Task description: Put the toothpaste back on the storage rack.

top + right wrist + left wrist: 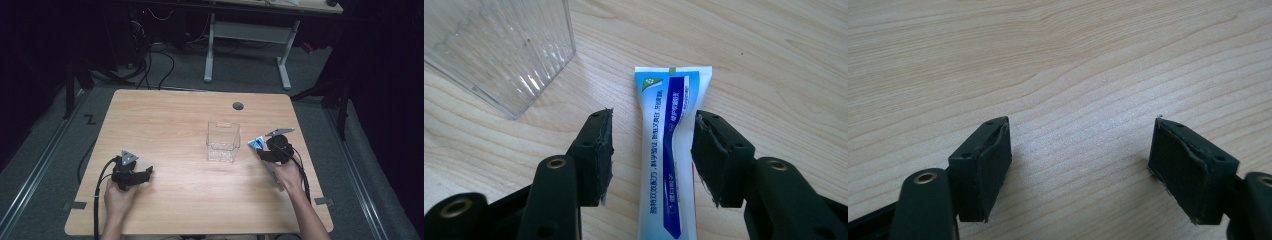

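Right gripper (651, 155) is spread apart and straddles a tube (671, 150), one jaw on each side of it. Small gaps show between pads and tube, so nothing is gripped yet. The tube is a white and blue toothpaste-type squeeze tube lying flat on the table (774, 60), with its flat crimped end pointing away from the gripper. In the high view the right gripper (265, 149) sits at the right of the table, the tube (256, 144) poking out toward a clear bin (223, 141) just to its left, close but apart. The bin is upright near the table middle, open at the top, and looks empty.

Handling, as a guess: the tube is light, soft and squashy with a glossy skin, so it could slip or bulge if clamped hard. The crimped end is thin and floppy, so it's a poor spot. Better to pinch across the body at mid-length, where the jaws now stand, with moderate pressure, because it lies low on the wood and the pads need to get down beside it. The bin is rigid, thin plastic and light, so a knock could shift it.

Left gripper (1080, 165) is wide open with nothing between the jaws, resting low over bare table at near left (131, 172), well apart from tube and bin.
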`<state>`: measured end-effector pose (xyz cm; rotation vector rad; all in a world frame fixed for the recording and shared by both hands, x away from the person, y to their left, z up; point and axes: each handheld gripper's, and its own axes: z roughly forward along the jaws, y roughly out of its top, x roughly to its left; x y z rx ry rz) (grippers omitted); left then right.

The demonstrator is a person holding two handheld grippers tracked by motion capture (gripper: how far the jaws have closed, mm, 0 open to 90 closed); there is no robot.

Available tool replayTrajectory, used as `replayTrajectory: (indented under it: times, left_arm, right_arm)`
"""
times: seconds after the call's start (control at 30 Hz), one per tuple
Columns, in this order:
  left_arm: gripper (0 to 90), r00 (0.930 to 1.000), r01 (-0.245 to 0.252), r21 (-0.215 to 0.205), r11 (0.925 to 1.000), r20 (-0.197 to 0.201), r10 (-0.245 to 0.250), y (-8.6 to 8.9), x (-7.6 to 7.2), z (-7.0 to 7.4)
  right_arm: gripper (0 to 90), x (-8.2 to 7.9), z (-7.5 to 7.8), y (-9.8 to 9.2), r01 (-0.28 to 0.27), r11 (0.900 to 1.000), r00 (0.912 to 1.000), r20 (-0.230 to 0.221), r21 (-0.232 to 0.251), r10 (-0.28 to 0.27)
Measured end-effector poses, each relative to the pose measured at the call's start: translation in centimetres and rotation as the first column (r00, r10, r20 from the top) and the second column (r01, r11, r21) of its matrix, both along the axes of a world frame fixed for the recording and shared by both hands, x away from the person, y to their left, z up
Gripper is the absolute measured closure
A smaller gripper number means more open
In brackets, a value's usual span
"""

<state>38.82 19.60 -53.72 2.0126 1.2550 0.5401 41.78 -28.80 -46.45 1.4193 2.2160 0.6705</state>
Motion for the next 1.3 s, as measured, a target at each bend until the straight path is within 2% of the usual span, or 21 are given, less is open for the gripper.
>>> replayTrajectory:
  times: [0.33,0.63,0.83,0.93,1.3]
  left_arm:
    - [25.0,1.0000,0.000,0.000,1.0000,0.000,0.000,0.0,0.0,0.0]
    - [25.1,1.0000,0.000,0.000,1.0000,0.000,0.000,0.0,0.0,0.0]
    - [25.0,1.0000,0.000,0.000,1.0000,0.000,0.000,0.0,0.0,0.0]
    - [25.0,1.0000,0.000,0.000,1.0000,0.000,0.000,0.0,0.0,0.0]
    - [25.0,1.0000,0.000,0.000,1.0000,0.000,0.000,0.0,0.0,0.0]
  right_arm:
    - [51.9,1.0,-0.7,0.4,0.008,1.000,0.9995,-0.030,-0.029,-0.009]
    - [51.7,1.7,-1.7,0.4,0.028,0.998,0.9965,-0.077,-0.047,-0.031]
    - [52.5,2.1,-2.3,0.4,0.040,0.998,0.9926,-0.113,-0.049,-0.045]
    - [53.4,2.2,-2.4,0.5,0.046,0.997,0.9920,-0.114,-0.063,-0.052]
    - [53.9,2.6,-2.8,-0.2,0.079,0.995,0.9851,-0.148,-0.062,-0.088]
